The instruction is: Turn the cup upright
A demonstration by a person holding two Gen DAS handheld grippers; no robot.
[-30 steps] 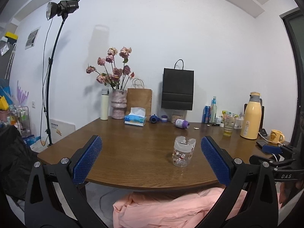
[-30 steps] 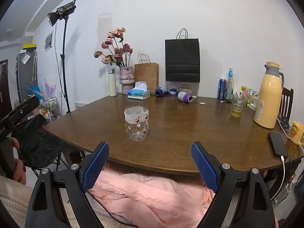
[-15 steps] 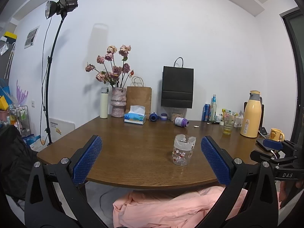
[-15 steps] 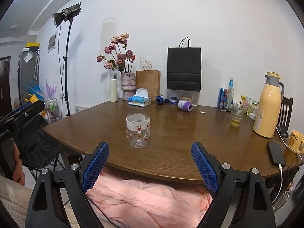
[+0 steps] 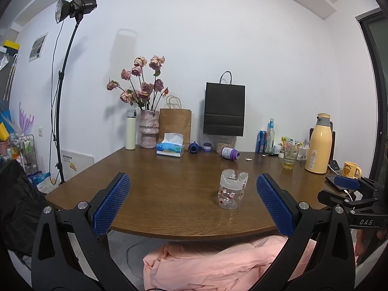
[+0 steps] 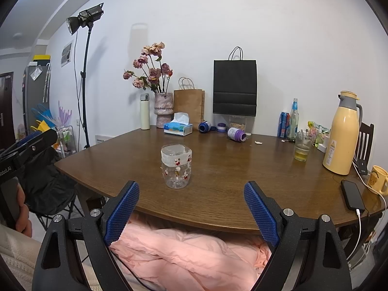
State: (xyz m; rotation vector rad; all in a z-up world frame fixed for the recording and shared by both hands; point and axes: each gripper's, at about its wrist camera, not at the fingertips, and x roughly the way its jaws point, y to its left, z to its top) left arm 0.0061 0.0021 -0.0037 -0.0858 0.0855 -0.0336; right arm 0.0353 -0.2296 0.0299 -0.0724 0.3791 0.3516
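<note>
A clear plastic cup [image 5: 232, 189] with small cartoon prints and a frosted band at its top end stands on the brown table [image 5: 169, 194], near the front edge. Whether its mouth faces up or down is unclear. My left gripper [image 5: 191, 181] is open and held short of the table edge; the cup sits beyond it, toward its right finger. In the right wrist view the same cup [image 6: 176, 166] stands ahead of my open right gripper [image 6: 191, 186], left of centre. Neither gripper touches it. Each gripper also shows at the other view's edge.
Along the back stand a flower vase [image 5: 149, 132], tissue box [image 5: 169, 146], paper bags [image 5: 224, 109] and a toppled purple jar [image 5: 230, 153]. At the right are a glass [image 6: 302, 146], yellow flask [image 6: 343, 135], phone [image 6: 352, 197] and mug [image 6: 377, 179]. Pink cloth [image 6: 184, 254] lies below the table edge.
The right wrist view has shifted slightly, so the cup sits a little lower in it than a second ago. The left gripper has barely moved. Both stay open.
</note>
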